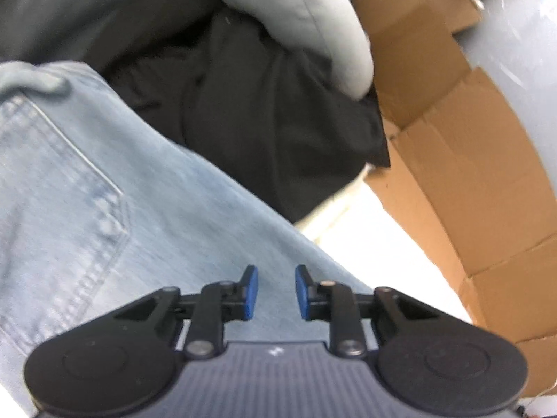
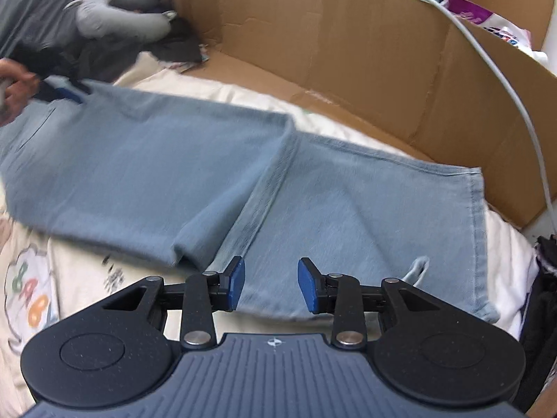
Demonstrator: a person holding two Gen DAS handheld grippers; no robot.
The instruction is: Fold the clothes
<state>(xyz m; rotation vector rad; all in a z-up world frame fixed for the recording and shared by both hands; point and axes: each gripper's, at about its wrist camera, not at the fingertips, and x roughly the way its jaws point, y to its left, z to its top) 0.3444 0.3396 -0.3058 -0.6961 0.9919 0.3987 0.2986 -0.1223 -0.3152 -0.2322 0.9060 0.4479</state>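
Across cream bedding (image 2: pixel 216 92), faded, soft denim jeans (image 2: pixel 181 174) lie folded flat.

The folded light-blue denim jeans (image 2: pixel 243 174) lie flat on the cream printed bedsheet (image 2: pixel 80 278). Behind the jeans stands the brown cardboard wall (image 2: pixel 348 52). At the jeans' pocket end, the grey U-shaped neck pillow (image 2: pixel 118 17) rests on a heap of dark clothes (image 1: pixel 261 122), beside that cardboard. A white cable (image 2: pixel 504 87) drapes over the cardboard beyond the jeans' hem end.
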